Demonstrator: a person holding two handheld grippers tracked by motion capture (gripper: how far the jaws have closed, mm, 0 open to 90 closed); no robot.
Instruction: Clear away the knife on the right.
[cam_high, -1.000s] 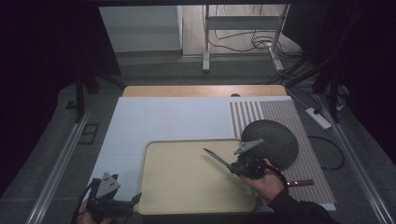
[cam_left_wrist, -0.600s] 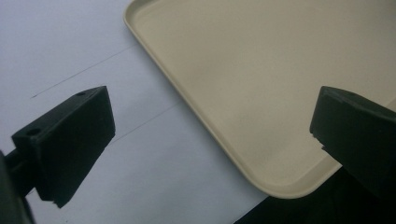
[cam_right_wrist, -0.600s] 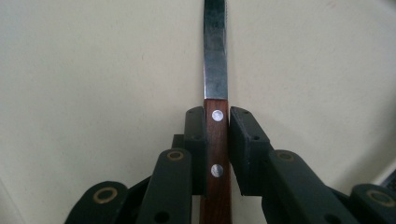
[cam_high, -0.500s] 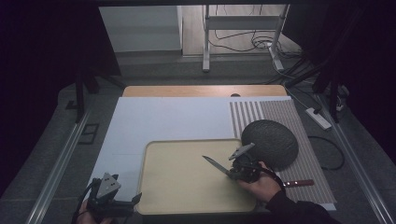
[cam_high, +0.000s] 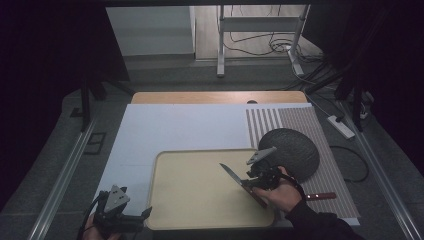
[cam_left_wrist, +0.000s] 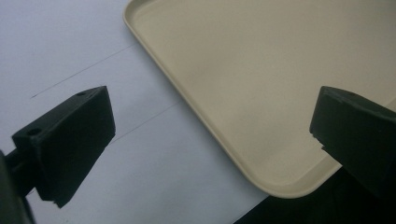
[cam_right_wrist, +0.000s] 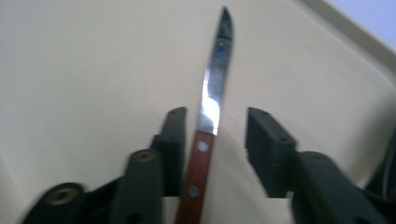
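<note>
A white table surface (cam_high: 175, 130) is seen from above, and on its near part a beige tray (cam_high: 200, 200) is laid, with a striped mat (cam_high: 300, 125) and a dark round woven pad (cam_high: 295, 150) to its right. A second wooden-handled utensil (cam_high: 322, 196) is seen on the mat near the right hand.

On the tray's right part a knife (cam_right_wrist: 212, 98) is lying, its long axis running from the wooden handle (cam_right_wrist: 196, 172), nearest the right gripper (cam_high: 252, 181), out to a tip pointed away from it toward the tray's middle. The handle is lined up between the jaws of the right gripper (cam_right_wrist: 215, 140), which have just been opening; the left pad is close against the wood, the right pad stands clear, so the knife is judged released on the tray. The blade is slim, bright and pointed; two rivets are seen in the reddish-brown handle.

The left gripper (cam_high: 117, 215) is held wide apart and empty at the tray's near left corner (cam_left_wrist: 285, 186), well apart from the knife, so the right hand is the nearer.
</note>
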